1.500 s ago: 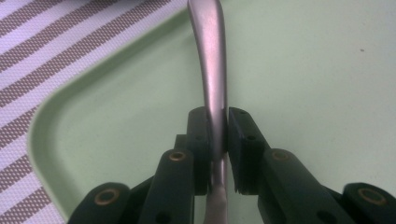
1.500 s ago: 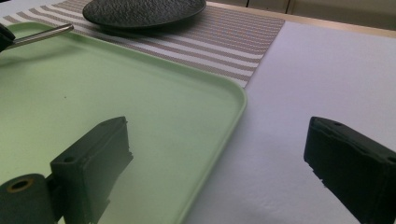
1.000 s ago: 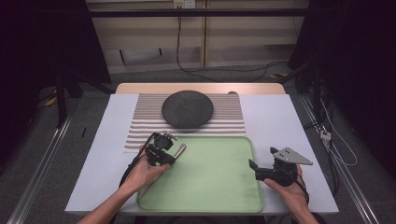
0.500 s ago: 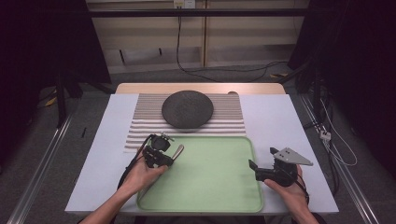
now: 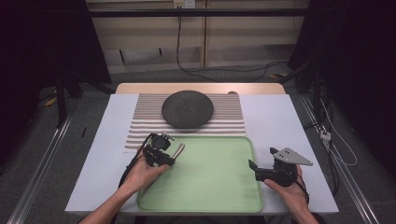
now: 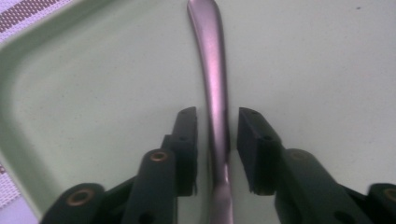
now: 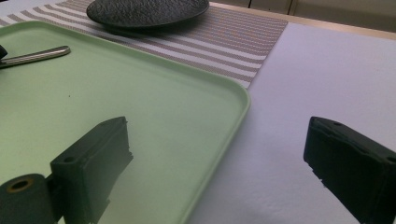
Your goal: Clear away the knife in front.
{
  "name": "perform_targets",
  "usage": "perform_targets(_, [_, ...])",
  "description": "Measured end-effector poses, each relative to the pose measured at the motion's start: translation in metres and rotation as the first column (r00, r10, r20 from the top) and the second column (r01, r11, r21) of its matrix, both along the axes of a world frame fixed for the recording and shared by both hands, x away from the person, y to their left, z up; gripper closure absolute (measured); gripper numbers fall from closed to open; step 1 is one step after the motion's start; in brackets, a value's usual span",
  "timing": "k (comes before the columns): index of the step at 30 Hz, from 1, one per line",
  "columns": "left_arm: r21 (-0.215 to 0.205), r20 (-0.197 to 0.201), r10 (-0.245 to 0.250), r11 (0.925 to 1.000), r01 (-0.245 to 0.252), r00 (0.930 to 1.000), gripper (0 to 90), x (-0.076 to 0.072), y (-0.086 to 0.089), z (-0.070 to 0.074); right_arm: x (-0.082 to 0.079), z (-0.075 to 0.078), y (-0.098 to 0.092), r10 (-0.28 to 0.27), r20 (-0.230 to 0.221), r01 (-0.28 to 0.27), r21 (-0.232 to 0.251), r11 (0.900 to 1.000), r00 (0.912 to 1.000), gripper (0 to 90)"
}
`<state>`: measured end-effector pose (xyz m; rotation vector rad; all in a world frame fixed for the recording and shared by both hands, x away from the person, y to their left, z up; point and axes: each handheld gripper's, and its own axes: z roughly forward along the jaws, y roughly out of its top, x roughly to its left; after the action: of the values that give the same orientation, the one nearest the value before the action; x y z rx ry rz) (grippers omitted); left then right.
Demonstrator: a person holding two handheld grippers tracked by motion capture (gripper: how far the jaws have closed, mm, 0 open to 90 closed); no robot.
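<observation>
A metal utensil handle (image 6: 214,70) lies on the green tray (image 5: 210,177) near its far left corner. My left gripper (image 6: 217,114) straddles the handle; its jaws have just been opening, and a narrow gap shows on each side of the metal. From above, the left gripper (image 5: 164,155) sits at the tray's left rim with the handle (image 5: 178,150) poking out toward the right. My right gripper (image 5: 252,166) rests at the tray's right edge, open wide with nothing between its jaws (image 7: 217,125).
A dark round plate (image 5: 187,108) sits on a striped placemat (image 5: 229,122) beyond the tray. White table surface (image 5: 280,121) lies to the right of the mat. From the right gripper view the plate (image 7: 147,10) and the handle (image 7: 37,55) lie far ahead.
</observation>
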<state>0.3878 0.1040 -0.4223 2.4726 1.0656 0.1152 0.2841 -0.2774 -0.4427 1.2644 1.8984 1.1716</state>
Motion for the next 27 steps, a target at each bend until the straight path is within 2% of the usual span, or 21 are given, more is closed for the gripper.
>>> perform_targets(1, [-0.018,0.003,-0.005,0.9998,0.005,1.0,63.9,-0.001,0.0,0.0,0.0,0.0,0.0,0.0,0.001,0.0,0.0,1.0,1.0,7.0])
perform_targets(4, [-0.034,0.046,-0.015,0.9993,0.016,0.9988,54.2,-0.001,0.003,0.002,0.0,0.0,0.0,0.0,-0.002,0.0,-0.002,1.0,1.0,7.0])
perform_targets(7, [-0.066,0.079,0.013,0.9978,-0.008,0.9968,41.2,0.004,0.007,0.003,0.0,0.0,0.001,0.005,-0.002,-0.005,-0.002,1.0,1.0,6.9])
perform_targets(9, [-0.102,0.09,0.029,0.9946,-0.019,0.9956,37.3,0.006,0.009,0.002,-0.001,0.0,0.001,0.007,-0.002,-0.007,-0.004,1.0,1.0,6.9])
perform_targets(11, [-0.095,0.124,0.001,0.9954,0.011,0.9923,38.8,0.005,0.008,0.003,-0.002,0.0,0.0,0.008,0.002,-0.008,-0.002,1.0,1.0,6.9])
perform_targets(14, [-0.114,0.158,-0.024,0.9926,0.043,0.9872,37.3,0.002,0.003,0.003,-0.002,0.0,-0.001,0.007,-0.001,-0.007,0.001,1.0,1.0,6.9])
perform_targets(17, [-0.126,0.195,-0.06,0.9883,0.086,0.979,40.7,-0.003,-0.004,0.002,-0.002,0.0,-0.002,0.005,0.0,-0.005,0.001,1.0,1.0,6.9])
perform_targets(19, [-0.091,0.221,-0.093,0.9892,0.115,0.9709,47.7,-0.004,-0.01,-0.001,-0.002,0.0,-0.002,0.007,-0.002,-0.007,0.003,1.0,1.0,6.9])
perform_targets(21, [-0.106,0.219,-0.128,0.9824,0.154,0.9673,50.6,-0.005,-0.013,-0.004,-0.002,0.0,-0.002,0.006,-0.003,-0.006,0.005,1.0,1.0,6.9])
perform_targets(23, [-0.086,0.247,-0.142,0.9821,0.167,0.9586,57.9,-0.008,-0.017,-0.004,-0.002,0.0,-0.002,0.007,-0.004,-0.007,0.006,1.0,1.0,6.9])
perform_targets(24, [-0.075,0.242,-0.16,0.9802,0.183,0.9569,64.5,-0.008,-0.018,-0.005,-0.002,0.0,-0.002,0.007,-0.005,-0.007,0.006,1.0,1.0,6.9])
perform_targets(25, [-0.085,0.249,-0.139,0.9827,0.165,0.9585,71.8,-0.008,-0.019,-0.007,-0.001,-0.001,-0.002,0.008,-0.004,-0.008,0.004,1.0,1.0,6.9])
perform_targets(27, [-0.033,0.243,-0.166,0.9834,0.179,0.9559,79.5,-0.006,-0.02,-0.012,-0.001,0.0,-0.002,0.008,-0.006,-0.008,0.004,1.0,0.9999,7.0])
